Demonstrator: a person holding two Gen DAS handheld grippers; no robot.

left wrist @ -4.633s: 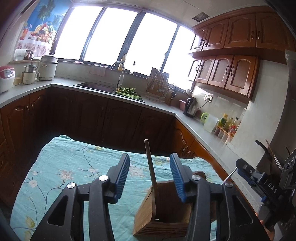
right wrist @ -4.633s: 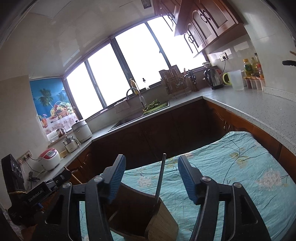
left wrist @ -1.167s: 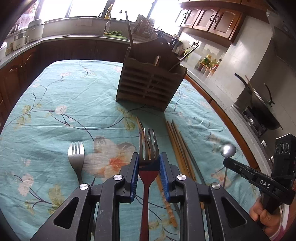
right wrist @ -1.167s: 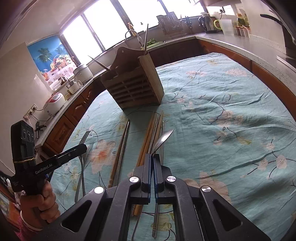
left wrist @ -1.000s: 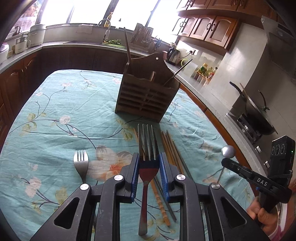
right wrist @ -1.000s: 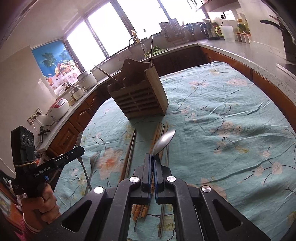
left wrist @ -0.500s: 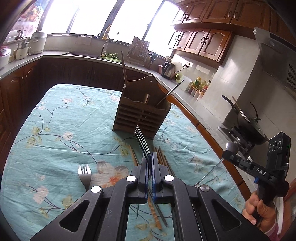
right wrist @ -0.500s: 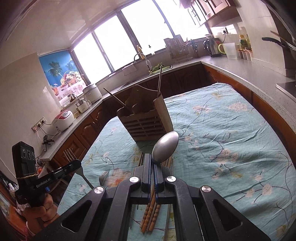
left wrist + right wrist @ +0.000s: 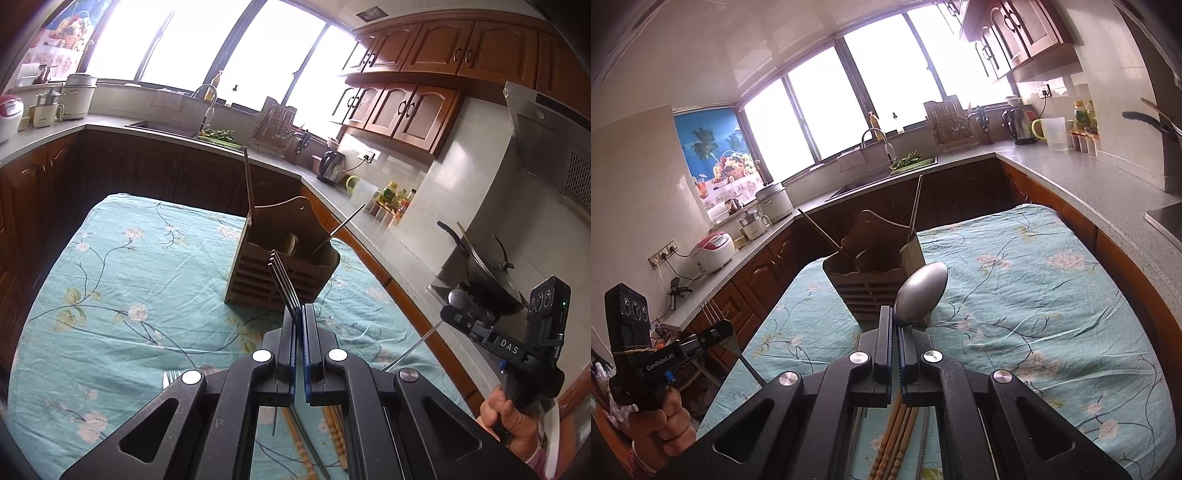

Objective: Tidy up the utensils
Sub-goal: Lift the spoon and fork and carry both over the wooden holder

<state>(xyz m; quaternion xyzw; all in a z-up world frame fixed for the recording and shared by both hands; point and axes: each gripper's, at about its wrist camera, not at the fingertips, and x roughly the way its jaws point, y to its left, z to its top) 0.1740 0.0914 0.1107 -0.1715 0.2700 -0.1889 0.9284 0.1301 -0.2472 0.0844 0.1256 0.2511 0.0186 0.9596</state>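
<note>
My left gripper is shut on a metal fork, tines up and seen edge-on, held above the table in front of the wooden utensil holder. My right gripper is shut on a metal spoon, bowl up, in front of the same holder. The holder has a chopstick and a thin metal utensil standing in it. Each gripper shows in the other's view: the right one and the left one.
The table has a teal floral cloth. Chopsticks and a second fork lie on it below the grippers. Kitchen counters surround the table, with a wok on the stove at the right.
Both grippers have risen from the table with the fork and the spoon and tilted them upright. The fork has turned edge-on. The holder now looks nearer.
</note>
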